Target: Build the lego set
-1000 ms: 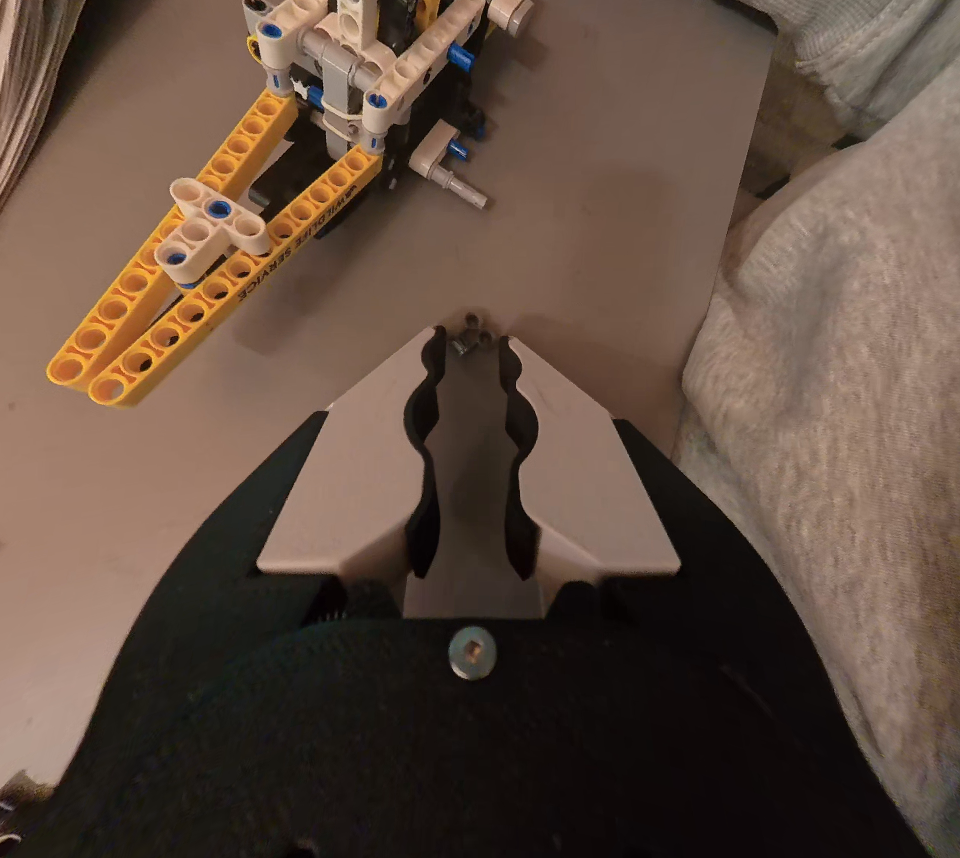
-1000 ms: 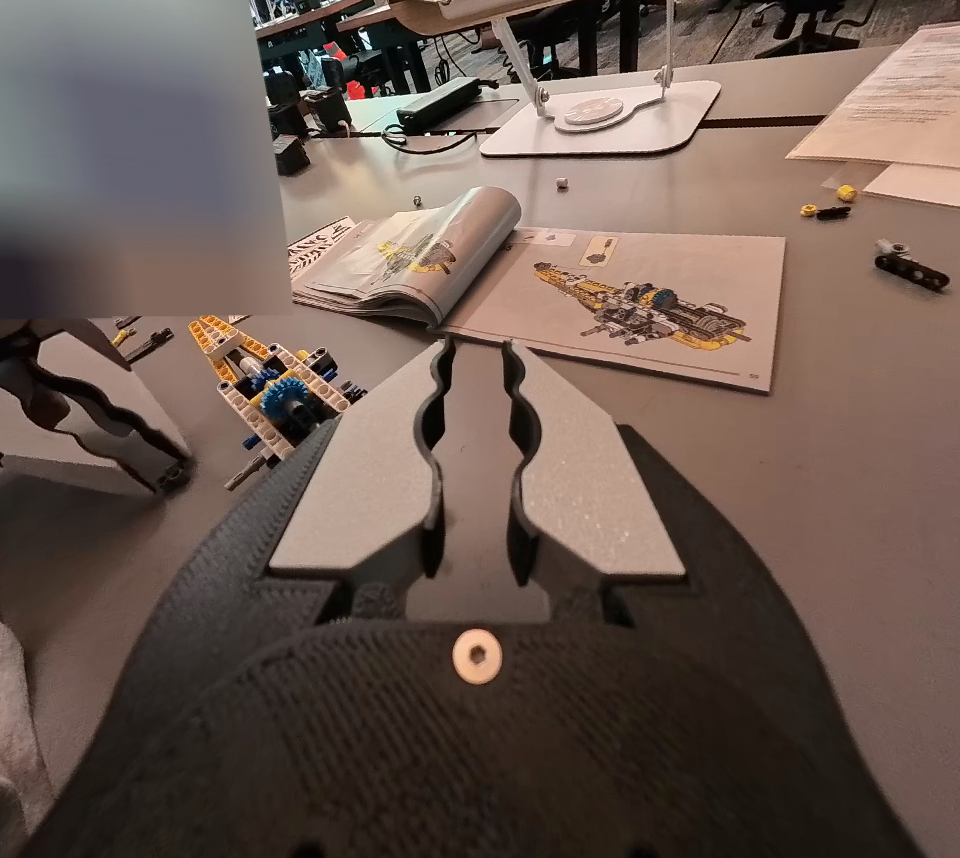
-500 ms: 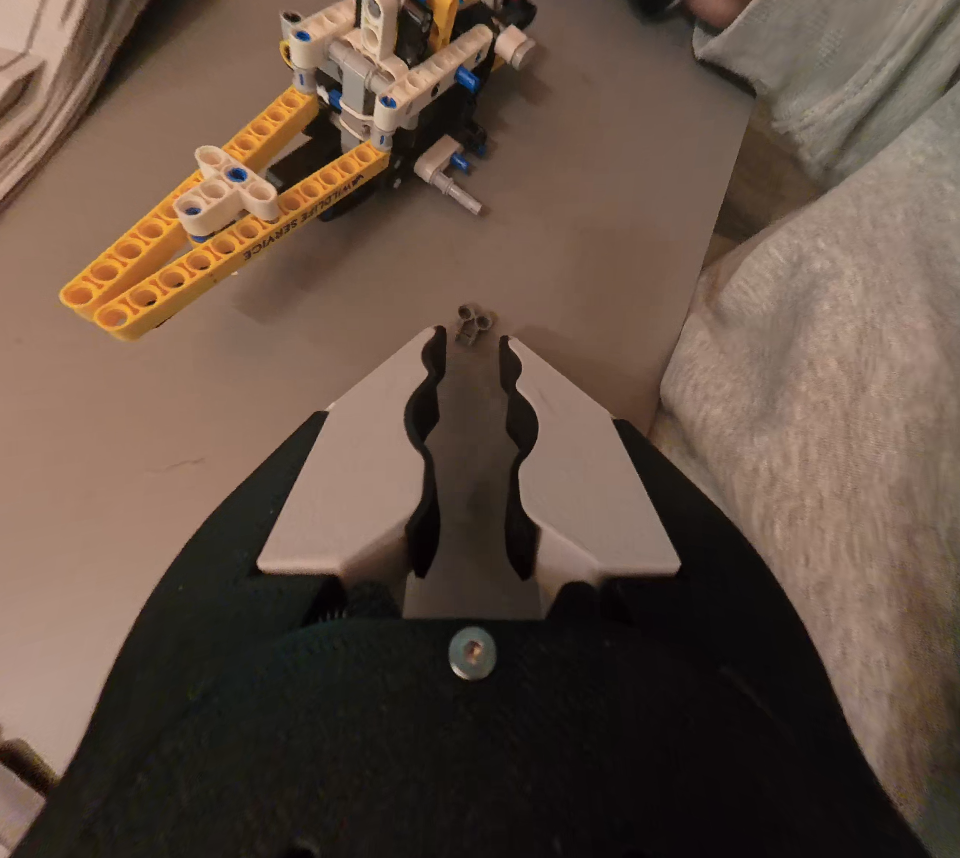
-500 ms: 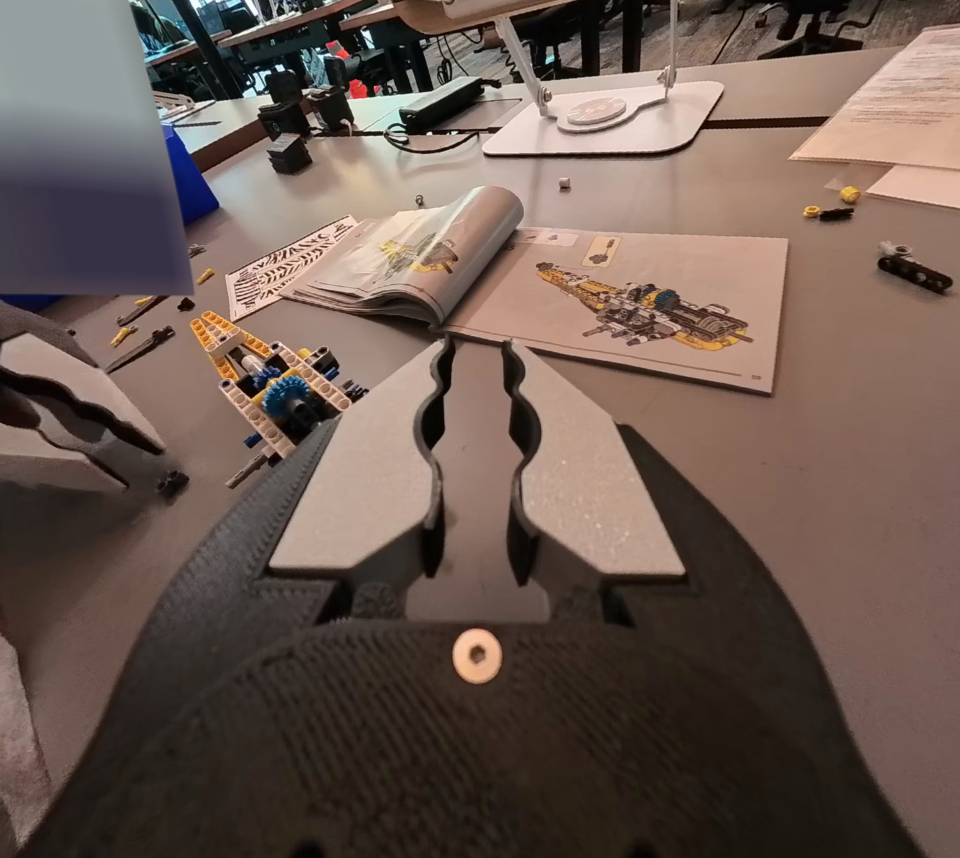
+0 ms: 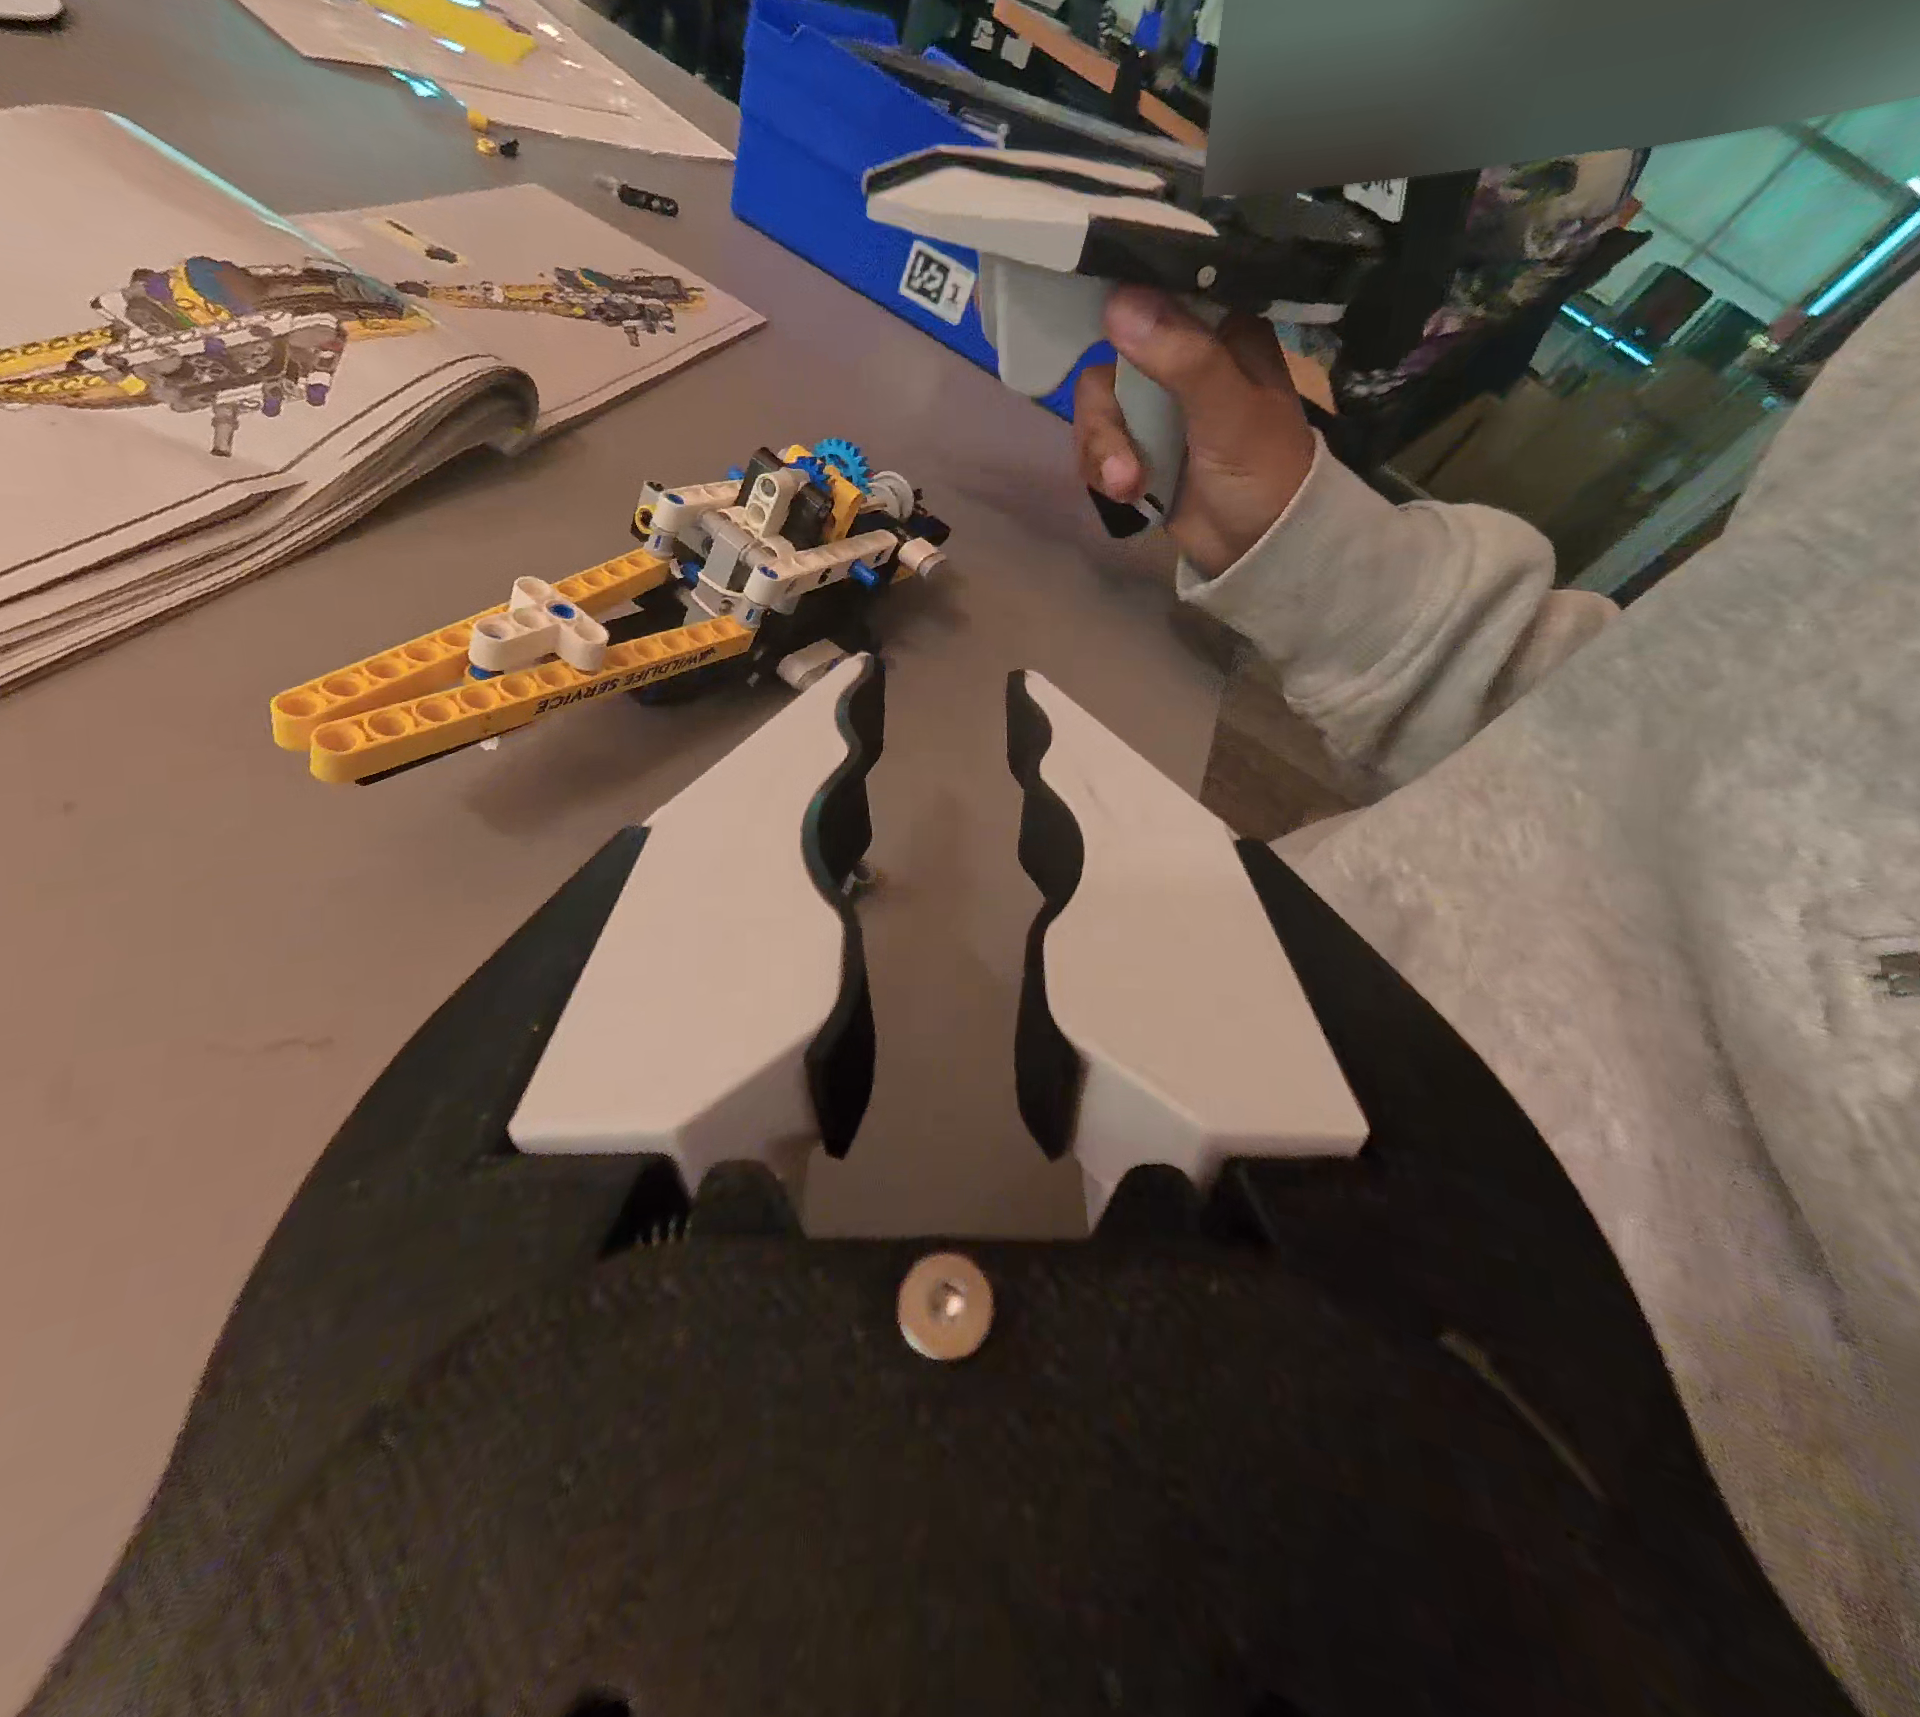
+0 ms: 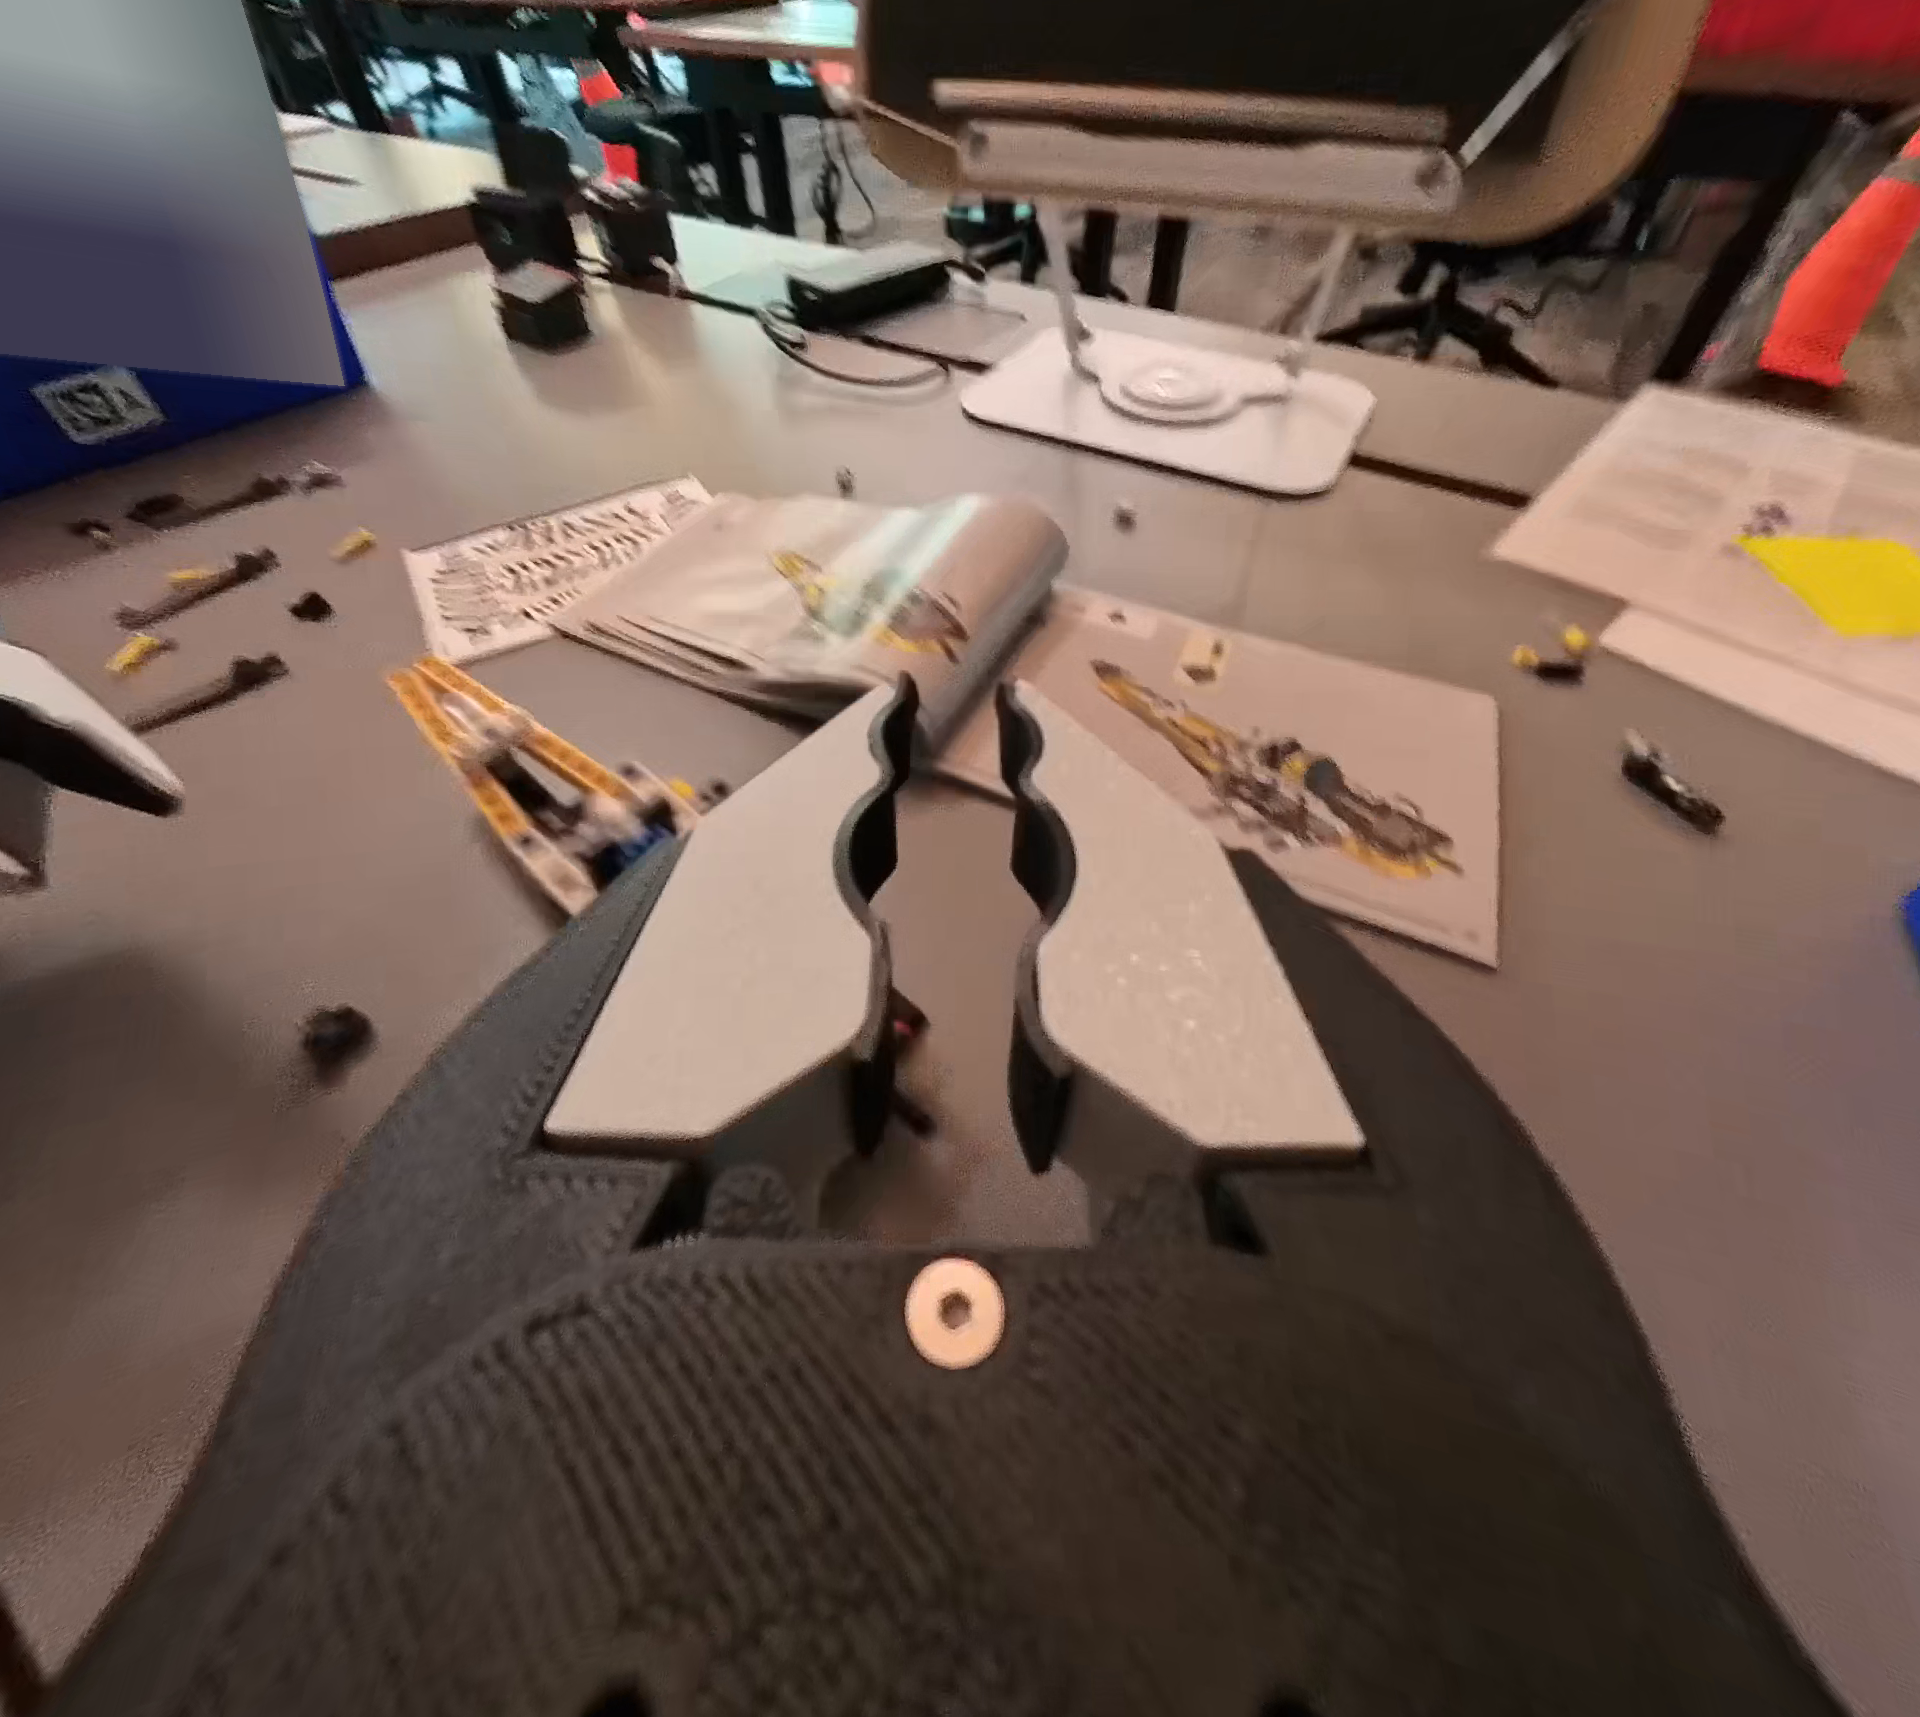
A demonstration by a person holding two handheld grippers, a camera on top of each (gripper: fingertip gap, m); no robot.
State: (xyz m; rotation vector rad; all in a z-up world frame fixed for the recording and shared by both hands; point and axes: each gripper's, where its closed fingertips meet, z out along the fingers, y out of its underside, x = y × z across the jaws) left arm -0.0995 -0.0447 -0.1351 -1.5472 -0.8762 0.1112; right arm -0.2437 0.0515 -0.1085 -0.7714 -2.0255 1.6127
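Note:
The partly built lego model has two long yellow beams, a white and grey frame and blue gears, and lies on the grey table. My left gripper is open and empty, above the table just near of the model. A small grey connector peeks out beside its left finger. My right gripper is open and empty, raised above the table; the model lies to its left. In the left wrist view a hand holds the right gripper high, beyond the model.
An open instruction booklet lies left of the model, also in the right wrist view. A blue bin stands behind. Loose black and yellow pieces lie far left. A small dark piece, a monitor stand and papers are in view. The left gripper's tips are roughly 20 centimetres from the right gripper's. To reach the small dark piece in a straight line is about 7 centimetres for my left fingers, about 20 centimetres for my right.
My left gripper tilted up from looking down at the table, and the small grey connector once at its tips now sits beneath its fingers. My right gripper rose and swung; its view is blurred.

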